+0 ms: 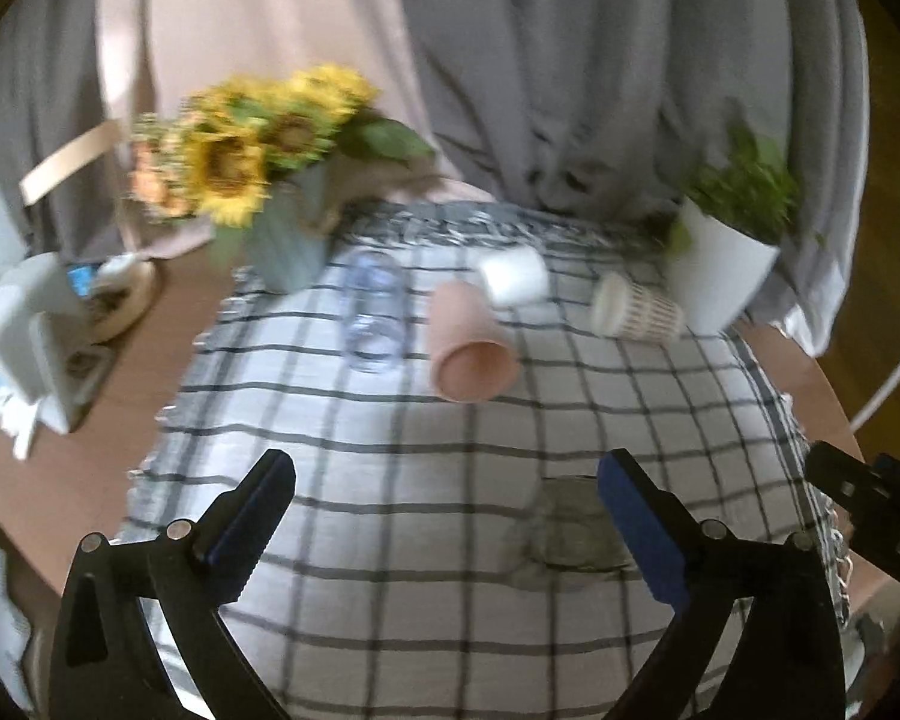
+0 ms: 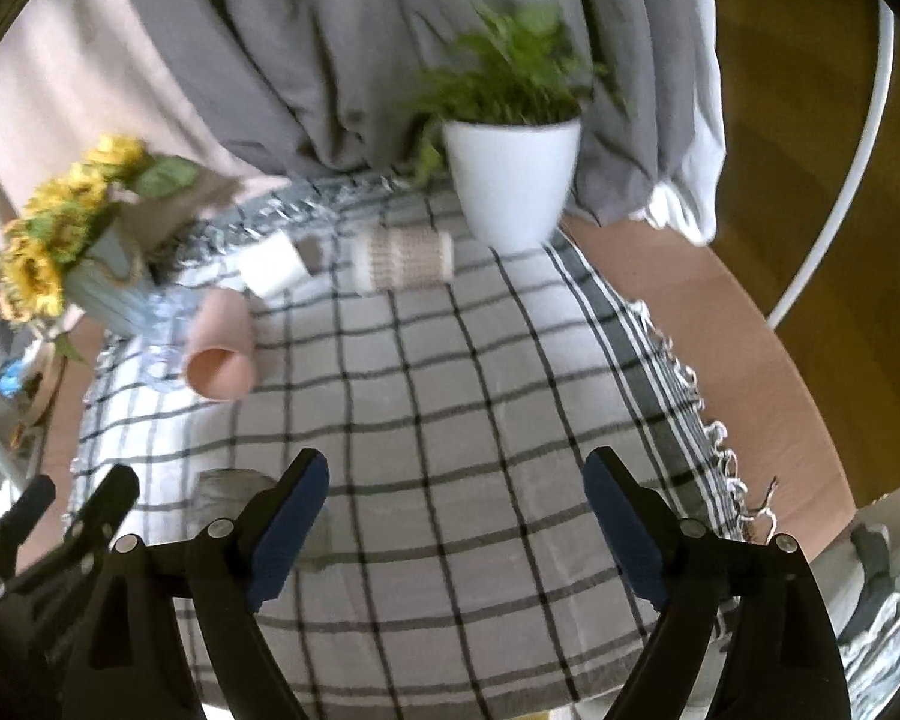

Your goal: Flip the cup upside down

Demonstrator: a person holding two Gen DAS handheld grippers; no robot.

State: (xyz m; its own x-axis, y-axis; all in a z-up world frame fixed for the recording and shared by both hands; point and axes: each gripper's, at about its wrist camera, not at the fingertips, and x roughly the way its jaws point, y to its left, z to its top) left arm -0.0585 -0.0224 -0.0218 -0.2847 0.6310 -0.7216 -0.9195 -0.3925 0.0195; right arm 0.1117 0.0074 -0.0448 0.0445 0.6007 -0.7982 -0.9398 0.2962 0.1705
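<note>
Several cups lie on their sides on the checked cloth: a pink cup (image 1: 471, 348) (image 2: 221, 354), a clear glass (image 1: 373, 315), a white cup (image 1: 515, 276) (image 2: 273, 264) and a patterned cup with a white lid (image 1: 636, 307) (image 2: 403, 257). A grey glass (image 1: 576, 525) (image 2: 234, 495) stands close in front, beside my left gripper's right finger. My left gripper (image 1: 447, 504) is open and empty above the cloth. My right gripper (image 2: 456, 498) is open and empty too, with the cups far ahead.
A sunflower vase (image 1: 285, 240) (image 2: 99, 285) stands at the back left, a white plant pot (image 1: 717, 276) (image 2: 510, 180) at the back right. Clutter (image 1: 36, 330) sits on the wooden table at the left. Grey curtains hang behind. The cloth's fringed edge (image 2: 702, 420) runs along the right.
</note>
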